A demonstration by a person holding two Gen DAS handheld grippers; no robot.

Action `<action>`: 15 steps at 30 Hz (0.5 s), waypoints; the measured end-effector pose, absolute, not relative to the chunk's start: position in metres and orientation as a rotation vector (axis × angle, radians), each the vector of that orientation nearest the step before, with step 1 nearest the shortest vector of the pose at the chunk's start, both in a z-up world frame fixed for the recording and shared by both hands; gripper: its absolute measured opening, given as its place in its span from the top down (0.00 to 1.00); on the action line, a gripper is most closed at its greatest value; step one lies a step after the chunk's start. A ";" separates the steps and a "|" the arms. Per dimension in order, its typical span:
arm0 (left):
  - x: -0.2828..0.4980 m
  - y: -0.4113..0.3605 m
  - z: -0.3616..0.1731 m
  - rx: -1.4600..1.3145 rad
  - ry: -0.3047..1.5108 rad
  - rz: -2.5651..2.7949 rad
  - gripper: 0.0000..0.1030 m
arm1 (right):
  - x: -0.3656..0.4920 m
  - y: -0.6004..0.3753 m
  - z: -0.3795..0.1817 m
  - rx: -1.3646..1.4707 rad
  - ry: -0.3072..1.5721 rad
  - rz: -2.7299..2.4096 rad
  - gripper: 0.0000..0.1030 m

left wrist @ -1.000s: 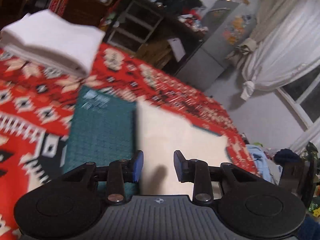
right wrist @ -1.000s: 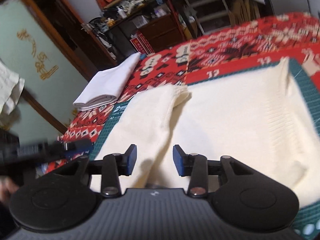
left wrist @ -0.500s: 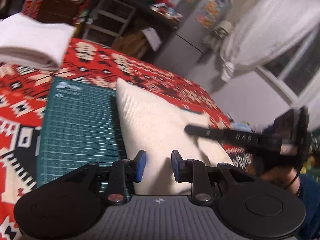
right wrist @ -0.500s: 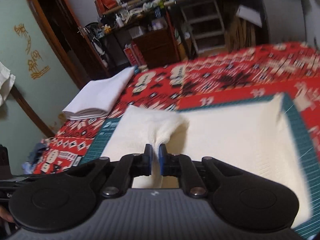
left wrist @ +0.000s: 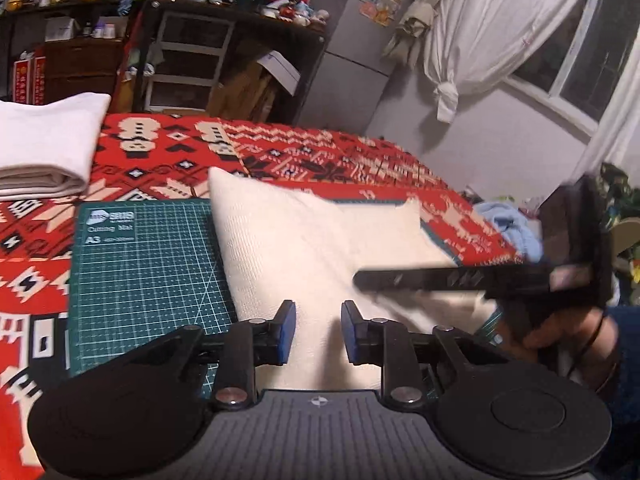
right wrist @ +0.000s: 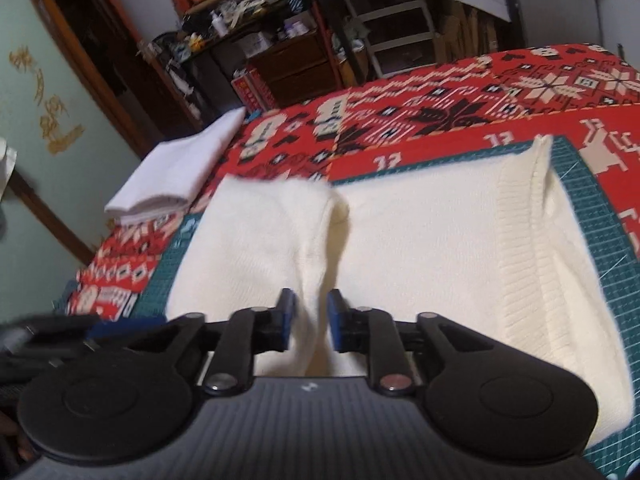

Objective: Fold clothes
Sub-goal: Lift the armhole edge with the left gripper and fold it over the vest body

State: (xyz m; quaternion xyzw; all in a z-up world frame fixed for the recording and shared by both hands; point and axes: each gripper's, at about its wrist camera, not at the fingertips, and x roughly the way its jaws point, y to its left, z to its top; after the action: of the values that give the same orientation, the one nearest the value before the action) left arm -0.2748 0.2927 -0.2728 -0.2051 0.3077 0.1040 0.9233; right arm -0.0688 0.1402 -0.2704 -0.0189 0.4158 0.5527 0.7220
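A cluttered room is shown, with dark shelving across the top of both views and a white curtain (left wrist: 492, 28) in the upper right of the left wrist view. The work surface is covered by a red patterned blanket (left wrist: 280, 148), on which a green cutting mat (left wrist: 140, 264) is laid. A cream knit garment (right wrist: 420, 248) is spread over the mat and fills the centre of both views; its ribbed edge runs down the right of the right wrist view. A folded white cloth (left wrist: 44, 140) is seen at the left edge of the left wrist view, apart from the mat.

The right gripper (right wrist: 308, 320) is set at the near edge of the garment, jaws parted narrowly, with a raised ridge of knit between them; whether the pads actually touch the cloth cannot be told. The left gripper (left wrist: 318, 330) is held over the near part of the garment with its jaws moderately wide and nothing between them. The right tool is also seen, blurred, crossing the right of the left wrist view.

Several risks can be judged. If the ridge is closed on, only the upper layer of the folded sleeve may be caught, so that the fold would be pulled open when lifted. Thick, soft knit may slip from a shallow pinch. Since the two tools are near each other, a collision could be caused by a crossing move. The mat could also be dragged along the blanket if the garment is pulled sideways.
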 end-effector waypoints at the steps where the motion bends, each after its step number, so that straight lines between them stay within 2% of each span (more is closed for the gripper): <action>1: -0.272 0.292 -0.276 -0.410 0.647 0.211 0.83 | -0.064 0.138 -0.268 -0.029 0.914 1.216 0.71; 5: -0.273 0.294 -0.274 -0.418 0.676 0.204 0.83 | -0.040 0.148 -0.261 0.022 0.926 1.211 0.60; 9: -0.275 0.303 -0.263 -0.458 0.674 0.185 0.84 | -0.016 0.176 -0.261 0.092 0.988 1.232 0.54; 15: -0.258 0.340 -0.253 -0.583 0.582 0.143 0.84 | 0.004 0.218 -0.275 0.114 1.090 1.268 0.54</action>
State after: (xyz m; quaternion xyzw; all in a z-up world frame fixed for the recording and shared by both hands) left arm -0.2581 0.3401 -0.2530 -0.2832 0.2827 0.0694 0.9138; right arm 0.0035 0.2182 -0.2747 0.0508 0.4836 0.5622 0.6689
